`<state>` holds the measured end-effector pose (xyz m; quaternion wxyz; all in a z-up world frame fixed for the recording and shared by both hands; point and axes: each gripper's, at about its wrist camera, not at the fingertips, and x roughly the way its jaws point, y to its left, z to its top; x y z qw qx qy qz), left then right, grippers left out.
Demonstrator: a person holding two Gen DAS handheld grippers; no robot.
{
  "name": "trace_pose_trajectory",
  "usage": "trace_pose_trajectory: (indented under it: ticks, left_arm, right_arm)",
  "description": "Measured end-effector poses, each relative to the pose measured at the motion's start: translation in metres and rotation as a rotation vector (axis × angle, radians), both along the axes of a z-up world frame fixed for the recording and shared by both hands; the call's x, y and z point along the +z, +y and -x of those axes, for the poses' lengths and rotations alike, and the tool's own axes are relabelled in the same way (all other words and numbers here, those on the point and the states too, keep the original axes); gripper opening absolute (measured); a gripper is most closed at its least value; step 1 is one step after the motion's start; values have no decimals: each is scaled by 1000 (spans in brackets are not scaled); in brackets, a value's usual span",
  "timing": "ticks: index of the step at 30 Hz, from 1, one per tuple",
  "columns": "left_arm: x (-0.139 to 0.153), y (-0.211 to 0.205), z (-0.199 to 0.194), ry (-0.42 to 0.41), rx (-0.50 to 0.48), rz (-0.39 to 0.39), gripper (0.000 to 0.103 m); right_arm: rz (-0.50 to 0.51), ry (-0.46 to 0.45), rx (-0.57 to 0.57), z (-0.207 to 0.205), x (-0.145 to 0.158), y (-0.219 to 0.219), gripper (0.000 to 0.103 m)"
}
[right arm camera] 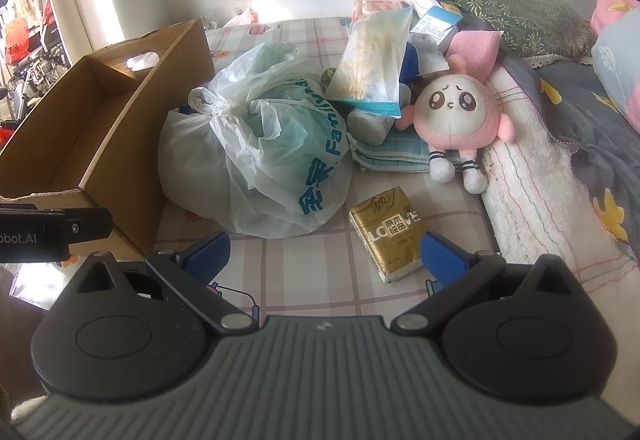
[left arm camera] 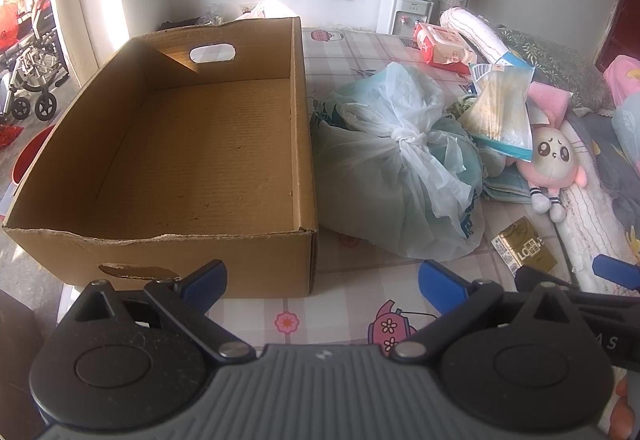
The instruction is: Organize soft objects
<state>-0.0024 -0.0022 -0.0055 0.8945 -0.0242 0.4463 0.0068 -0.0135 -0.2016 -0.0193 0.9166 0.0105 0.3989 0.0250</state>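
I see a bed with a checked cartoon sheet (right arm camera: 304, 272); on it sit a cardboard box (left arm camera: 168, 144) at left, a knotted plastic bag (right arm camera: 256, 156) just right, a gold tissue pack (right arm camera: 390, 236) nearer, folded towels (right arm camera: 384, 156) beyond.

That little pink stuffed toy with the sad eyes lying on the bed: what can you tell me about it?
The plush toy has a big round cream face with large brown eyes, a tiny mouth, pink ears, stubby pink arms and dangling legs with striped socks and white feet. It looks soft and fuzzy. It reclines face-up, propped against a white quilted blanket, its ears near a pink cloth. A folded teal towel lies beside it. Neither pair of tongs touches it.
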Motion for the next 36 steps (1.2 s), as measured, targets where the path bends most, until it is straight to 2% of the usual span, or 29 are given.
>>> trace_pose_trajectory:
  ticks: [23, 31, 36]
  left_arm:
    - [0, 0, -1, 5, -5, -4, 102]
    - [19, 0, 0, -51, -130, 69, 102]
    - [43, -1, -13, -107, -212, 97, 102]
  right_arm:
    - [0, -6, -6, -1, 0, -1, 102]
    - [-6, -93, -34, 3, 9, -14, 102]
    - [-69, -150, -47, 2, 17, -35, 102]
